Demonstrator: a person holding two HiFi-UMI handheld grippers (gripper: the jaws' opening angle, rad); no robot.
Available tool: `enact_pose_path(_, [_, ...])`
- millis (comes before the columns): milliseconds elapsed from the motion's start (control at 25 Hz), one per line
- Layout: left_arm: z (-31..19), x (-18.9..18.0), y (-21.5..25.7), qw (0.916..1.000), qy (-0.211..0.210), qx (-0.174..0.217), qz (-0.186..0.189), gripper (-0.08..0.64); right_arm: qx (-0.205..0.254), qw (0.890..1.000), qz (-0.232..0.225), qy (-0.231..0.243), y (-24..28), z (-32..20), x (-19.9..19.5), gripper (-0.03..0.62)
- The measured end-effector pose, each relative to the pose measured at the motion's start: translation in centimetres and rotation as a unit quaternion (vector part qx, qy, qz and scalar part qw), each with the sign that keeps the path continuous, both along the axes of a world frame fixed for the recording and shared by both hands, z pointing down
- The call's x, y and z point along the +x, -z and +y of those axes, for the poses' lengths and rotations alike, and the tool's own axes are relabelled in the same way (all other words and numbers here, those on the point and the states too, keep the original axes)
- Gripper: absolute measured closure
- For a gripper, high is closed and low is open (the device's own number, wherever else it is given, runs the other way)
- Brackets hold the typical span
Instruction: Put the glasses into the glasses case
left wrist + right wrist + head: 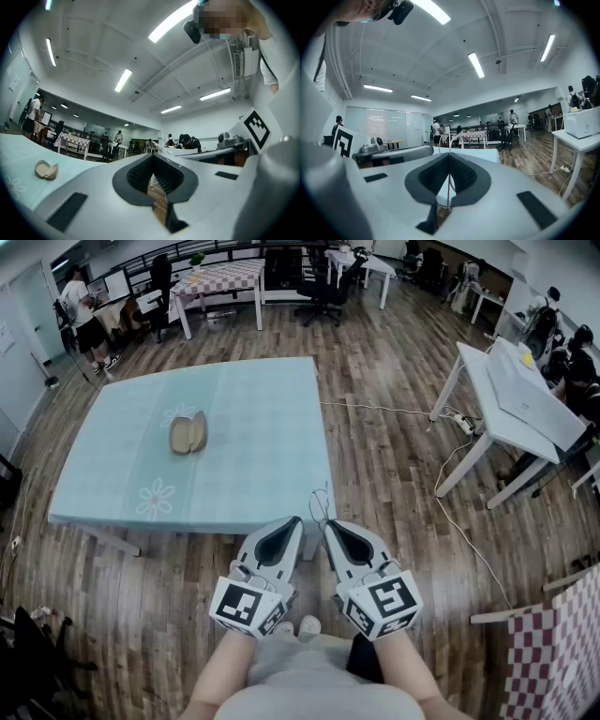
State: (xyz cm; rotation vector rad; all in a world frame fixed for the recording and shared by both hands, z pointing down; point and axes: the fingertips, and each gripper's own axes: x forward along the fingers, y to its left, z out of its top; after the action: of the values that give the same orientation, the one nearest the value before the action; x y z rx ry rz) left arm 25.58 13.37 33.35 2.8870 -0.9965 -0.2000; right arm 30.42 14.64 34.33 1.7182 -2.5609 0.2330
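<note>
— Cloth (pixel 253 427)?
— Pale teal check, white daisies; case (pixel 188 432) tan.
— Floor (pixel 394 456)?
— Brown wood planks; far cloth (pixel 230 276) red-and-white check.
— Left gripper (pixel 296 521), right gripper (pixel 328 524)?
— Both pale grey-white; pads (pixel 140 173) black; cubes (pixel 248 606) black-and-white squares; glasses (pixel 448 187) thin silvery wire.

Bright, even light falls from ceiling strip lights (pixel 476 64), with faint shadows, heavy fisheye bending, dark corners and a soft near foreground.
</note>
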Motion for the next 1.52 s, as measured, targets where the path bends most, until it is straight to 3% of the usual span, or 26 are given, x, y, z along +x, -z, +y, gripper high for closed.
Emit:
enact_pose_path(400, [-0.2,-0.1,0.0,0.9996,0.029,0.005,0.004,0.552,0.013,1.0,-0.007,0.018,0.3,-0.4,0.7,0.581])
enact_pose_path(720, [-0.2,-0.3,0.1,0.9989,0.046,0.008,0.004,0.552,-0.003,0.999,-0.013,0.037,-0.8,-0.4,0.8,0.581])
enact_pose_path(1160, [-1.4,-4.7,-0.1,0.9942,0.107,0.0,0.01,0.552,-0.011,0.996,-0.011,0.083,-0.9,-1.9,-2.4,0.581])
enact_pose_path(1520, [-2.3,-8.5,-0.1,0.9911,0.133,-0.001,0.01,0.552,-0.025,0.994,-0.02,0.108,-1.3,-2.3,-6.0,0.581])
